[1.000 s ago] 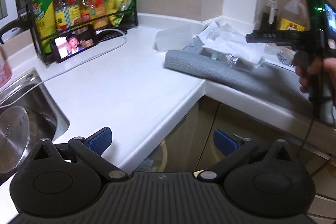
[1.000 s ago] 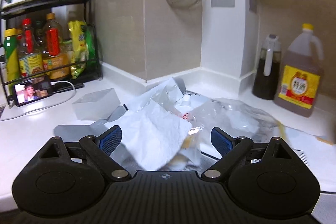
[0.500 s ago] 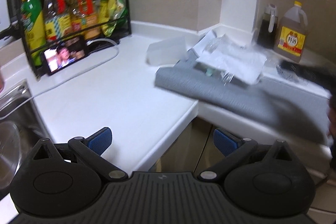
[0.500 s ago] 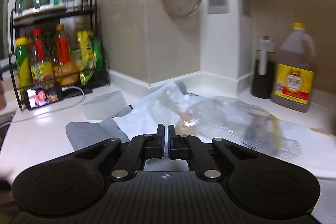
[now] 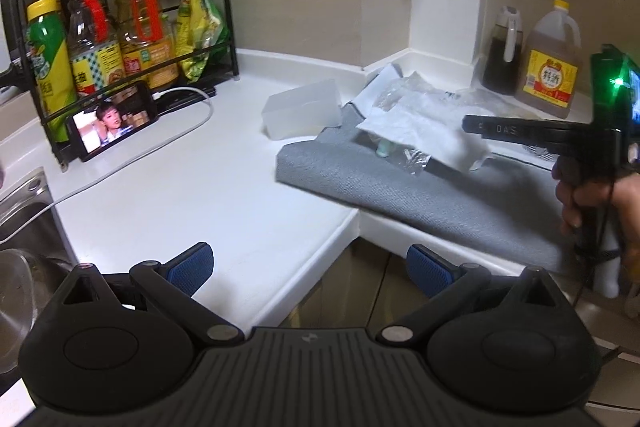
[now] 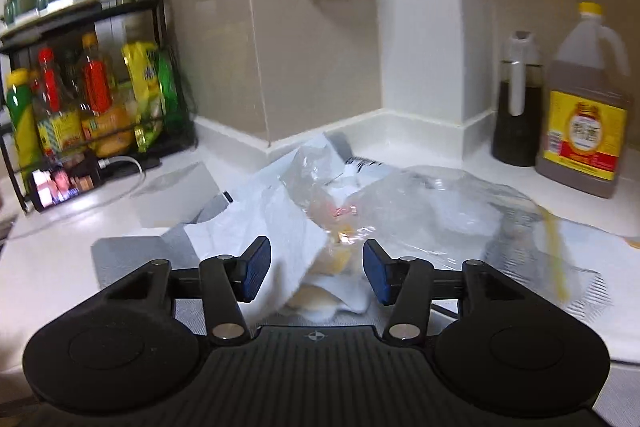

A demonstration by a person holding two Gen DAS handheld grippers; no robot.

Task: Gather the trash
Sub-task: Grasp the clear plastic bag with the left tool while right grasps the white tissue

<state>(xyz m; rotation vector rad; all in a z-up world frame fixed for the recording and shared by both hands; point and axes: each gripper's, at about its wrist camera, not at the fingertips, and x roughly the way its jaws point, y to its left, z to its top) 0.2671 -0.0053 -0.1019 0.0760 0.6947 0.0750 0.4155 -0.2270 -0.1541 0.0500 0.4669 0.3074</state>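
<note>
A heap of trash lies on a grey mat (image 5: 400, 187) in the counter's corner: a crumpled white paper sheet (image 5: 420, 131) (image 6: 256, 219) and a clear plastic bag (image 6: 420, 203), with yellowish scraps (image 6: 340, 259) under them. My right gripper (image 6: 316, 269) (image 5: 470, 127) is low at the near edge of the heap. Its jaws are opening, and a fold of the white paper hangs between the blue pads without being pinched. A hand (image 5: 624, 195) holds that gripper. My left gripper (image 5: 308, 263) hovers open over the counter's inner corner edge, holding nothing.
A translucent plastic box (image 5: 304, 107) stands left of the mat. A black rack of bottles (image 5: 120, 39), a phone (image 5: 114, 121) on a cable and a steel sink (image 5: 24, 239) are at the left. An oil jug (image 5: 552, 67) and a dark bottle (image 5: 502, 55) stand behind the heap.
My right gripper's jaws went from wide to fully shut, then parted again, and it moved in close to the paper. The left gripper drifted a little toward the corner.
</note>
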